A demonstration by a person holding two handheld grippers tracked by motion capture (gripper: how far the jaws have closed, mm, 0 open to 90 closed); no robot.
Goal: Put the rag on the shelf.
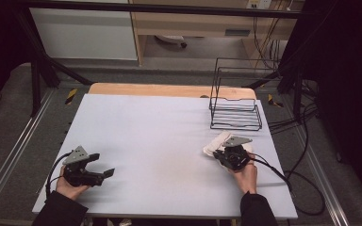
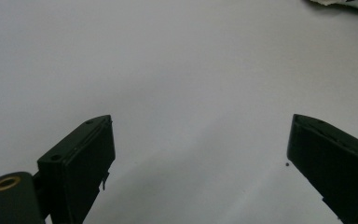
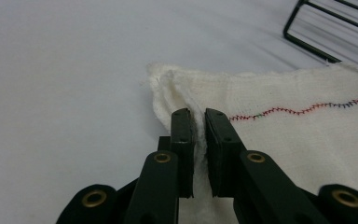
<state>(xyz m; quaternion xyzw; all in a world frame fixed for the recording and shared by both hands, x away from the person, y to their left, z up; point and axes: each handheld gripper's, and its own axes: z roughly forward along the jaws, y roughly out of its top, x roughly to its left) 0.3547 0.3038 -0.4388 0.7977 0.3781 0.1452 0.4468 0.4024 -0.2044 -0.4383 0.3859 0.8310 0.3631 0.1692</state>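
White cloth (image 3: 279,126), multicoloured stitch line: lies on tabletop (image 1: 160,136) right side, just before wire rack (image 1: 235,113). Right gripper (image 3: 199,116): jaws pinched on cloth edge. Left gripper (image 1: 104,168): jaws wide apart, holding nothing, near left.

Hidden and cut-off parts

In the high view, the black right gripper (image 1: 227,149) covers much of the white stitched cloth (image 1: 215,142); in the left gripper view the cloth (image 2: 349,4) is cut by the top edge, and the right gripper view crops the black wire rack (image 3: 335,32).
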